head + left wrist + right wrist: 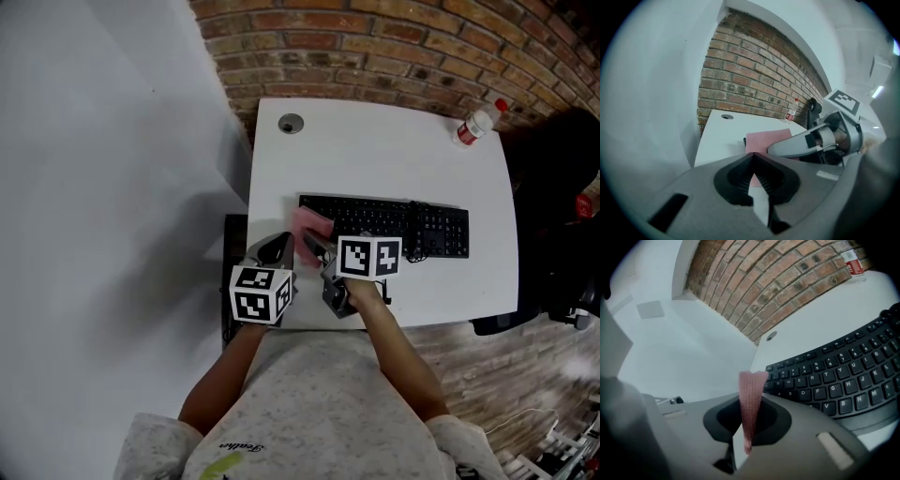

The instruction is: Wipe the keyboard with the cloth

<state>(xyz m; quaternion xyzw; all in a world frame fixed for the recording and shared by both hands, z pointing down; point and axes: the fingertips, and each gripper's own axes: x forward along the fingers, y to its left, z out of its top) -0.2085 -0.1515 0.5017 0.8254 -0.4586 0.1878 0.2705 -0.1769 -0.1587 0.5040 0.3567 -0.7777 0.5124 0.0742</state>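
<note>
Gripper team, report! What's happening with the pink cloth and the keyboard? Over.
Right gripper shut on pink knitted cloth, at black keyboard's left end. Left gripper shut, empty. Plastic bottle at far corner, clear. Over.

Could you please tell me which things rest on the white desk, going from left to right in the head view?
Round grey cable grommet → black keyboard → clear plastic bottle with red cap.

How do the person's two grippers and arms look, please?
The left gripper and the right gripper have grey bodies, black inside the jaws. Each carries a white cube with black square markers. The person wears a light grey speckled shirt with short sleeves.
</note>
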